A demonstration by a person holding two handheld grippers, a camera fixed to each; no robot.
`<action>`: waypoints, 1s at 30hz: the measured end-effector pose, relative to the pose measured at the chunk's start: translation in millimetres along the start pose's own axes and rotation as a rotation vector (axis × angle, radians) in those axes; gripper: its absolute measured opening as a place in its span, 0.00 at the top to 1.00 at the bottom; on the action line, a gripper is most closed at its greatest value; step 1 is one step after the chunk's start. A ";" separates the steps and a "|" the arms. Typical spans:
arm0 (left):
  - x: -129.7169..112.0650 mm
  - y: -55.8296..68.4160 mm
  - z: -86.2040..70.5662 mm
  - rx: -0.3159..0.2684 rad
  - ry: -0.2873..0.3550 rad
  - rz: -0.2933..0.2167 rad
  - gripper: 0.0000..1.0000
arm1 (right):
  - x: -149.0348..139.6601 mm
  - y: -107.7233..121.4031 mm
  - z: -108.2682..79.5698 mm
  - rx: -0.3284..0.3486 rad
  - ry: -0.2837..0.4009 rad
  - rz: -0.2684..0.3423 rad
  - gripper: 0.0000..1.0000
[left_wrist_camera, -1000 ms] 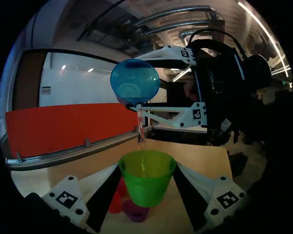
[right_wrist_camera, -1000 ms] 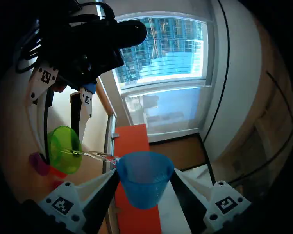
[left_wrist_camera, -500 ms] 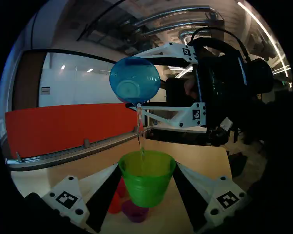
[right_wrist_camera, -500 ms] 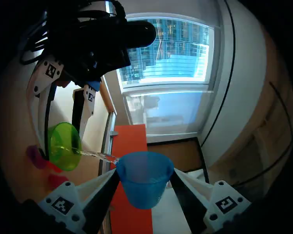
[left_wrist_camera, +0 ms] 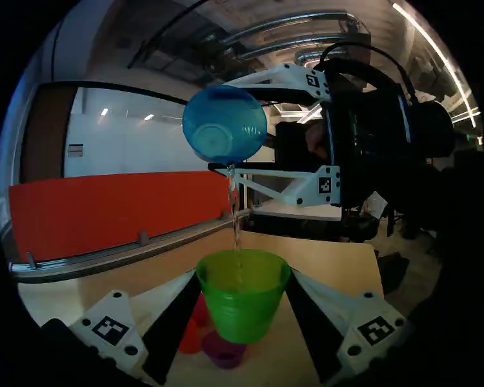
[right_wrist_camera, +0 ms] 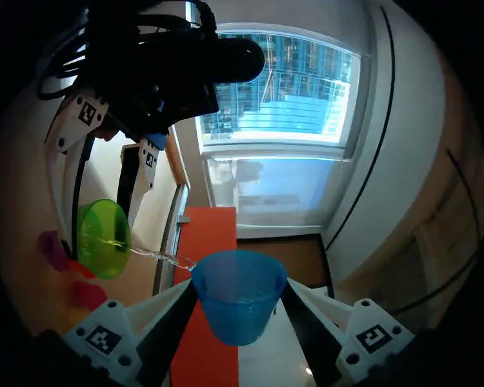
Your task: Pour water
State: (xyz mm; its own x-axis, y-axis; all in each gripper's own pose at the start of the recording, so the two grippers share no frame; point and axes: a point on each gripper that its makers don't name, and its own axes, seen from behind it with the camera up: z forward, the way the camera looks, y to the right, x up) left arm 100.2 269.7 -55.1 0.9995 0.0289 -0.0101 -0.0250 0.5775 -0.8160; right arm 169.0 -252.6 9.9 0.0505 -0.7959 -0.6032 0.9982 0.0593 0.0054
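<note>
Lower centre of left gripper view: left gripper (left_wrist_camera: 242, 284) clamped on upright green cup (left_wrist_camera: 242, 313); above it, right gripper (left_wrist_camera: 220, 132) clamped on tipped blue cup (left_wrist_camera: 224, 121); thin water stream (left_wrist_camera: 234, 213) falling into green cup.

— What's the right tool (right_wrist_camera: 239, 290) got?
— A blue cup (right_wrist_camera: 239, 309), pinched between both of its fingers.
— Anything coming out?
— A thin stream of water (right_wrist_camera: 157, 255) leaves the rim on the left. It runs across into a green cup (right_wrist_camera: 102, 240).
— Who holds that one?
— The left tool (right_wrist_camera: 100, 222), with a finger on each side.
— And around it?
— A purple cup (right_wrist_camera: 50, 249) and a red cup (right_wrist_camera: 87, 293) sit on the worktop (right_wrist_camera: 155, 219). An orange panel (right_wrist_camera: 206, 258) and a bright window (right_wrist_camera: 281, 103) lie beyond.
</note>
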 end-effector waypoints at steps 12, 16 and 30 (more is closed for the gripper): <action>0.7 -0.8 1.6 -0.005 0.003 -0.003 0.13 | 4.5 2.0 0.2 0.001 0.001 -0.055 0.10; 0.3 -2.0 2.7 -0.003 0.004 -0.005 0.13 | 6.3 2.2 0.0 -0.001 0.003 -0.079 0.10; -0.2 -7.4 4.5 0.002 0.010 -0.014 0.13 | 11.2 3.7 0.3 -0.009 0.011 -0.112 0.10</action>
State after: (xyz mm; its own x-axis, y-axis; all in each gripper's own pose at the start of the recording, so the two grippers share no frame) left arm 100.1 269.1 -46.5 0.9999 0.0123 -0.0046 -0.0109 0.5792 -0.8151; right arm 173.3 -261.5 3.4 -0.0622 -0.7911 -0.6086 0.9973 -0.0249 -0.0696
